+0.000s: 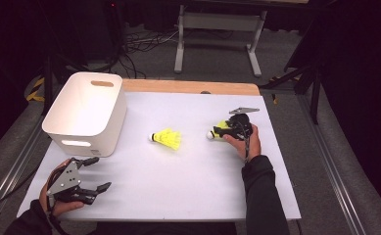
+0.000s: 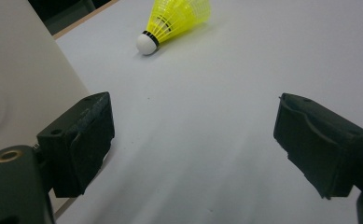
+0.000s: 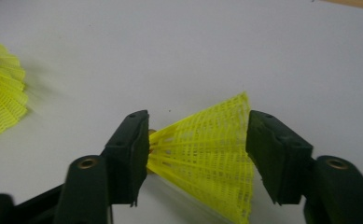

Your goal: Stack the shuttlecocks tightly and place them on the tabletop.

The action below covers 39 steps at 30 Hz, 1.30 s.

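Black jaws of the right gripper are set on both sides of the yellow shuttlecock, at the right of the counter. The jaws touch the soft skirt, so it should be squeezed gently. Its long axis lies flat, cork to the left. The left gripper is held open near the white bin.

White table carries a white bin and 2 yellow shuttlecocks.
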Available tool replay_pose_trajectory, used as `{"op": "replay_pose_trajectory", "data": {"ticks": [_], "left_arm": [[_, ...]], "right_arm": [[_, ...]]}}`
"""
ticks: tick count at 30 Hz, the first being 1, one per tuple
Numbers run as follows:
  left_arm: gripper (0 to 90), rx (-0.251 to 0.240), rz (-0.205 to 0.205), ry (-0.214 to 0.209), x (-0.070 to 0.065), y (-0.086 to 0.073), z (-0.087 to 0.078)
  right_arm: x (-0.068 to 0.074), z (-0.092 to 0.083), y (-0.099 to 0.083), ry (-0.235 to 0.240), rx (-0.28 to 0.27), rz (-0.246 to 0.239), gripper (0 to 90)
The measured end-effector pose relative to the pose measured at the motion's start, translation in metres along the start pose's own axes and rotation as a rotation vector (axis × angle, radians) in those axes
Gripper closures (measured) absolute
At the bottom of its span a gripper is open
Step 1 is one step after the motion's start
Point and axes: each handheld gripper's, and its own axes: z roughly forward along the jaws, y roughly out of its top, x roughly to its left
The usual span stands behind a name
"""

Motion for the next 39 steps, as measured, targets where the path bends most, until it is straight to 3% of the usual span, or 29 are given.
{"op": "replay_pose_trajectory", "data": {"ticks": [6,13,17,26,33,39], "left_arm": [[13.2,0.002,0.001,0.004,0.0,0.0,0.0],[13.3,0.002,0.004,0.006,-0.001,0.001,0.0],[13.3,-0.001,0.003,0.009,-0.001,0.001,0.0],[13.3,-0.001,0.003,0.011,-0.001,0.001,0.0],[13.3,-0.003,0.003,0.017,-0.001,0.001,-0.001],[13.3,0.0,0.013,0.019,-0.002,0.002,-0.003]], "right_arm": [[-0.004,-0.008,-0.003,0.082,-0.024,0.048,69.8],[0.002,-0.021,-0.005,0.167,-0.046,0.03,88.5],[0.007,-0.026,-0.01,0.188,-0.05,0.005,89.4],[0.026,-0.037,-0.015,0.226,-0.132,-0.017,89.5],[0.055,-0.045,-0.015,0.264,-0.199,-0.078,89.6],[0.08,-0.047,-0.015,0.278,-0.191,-0.159,89.6]]}}
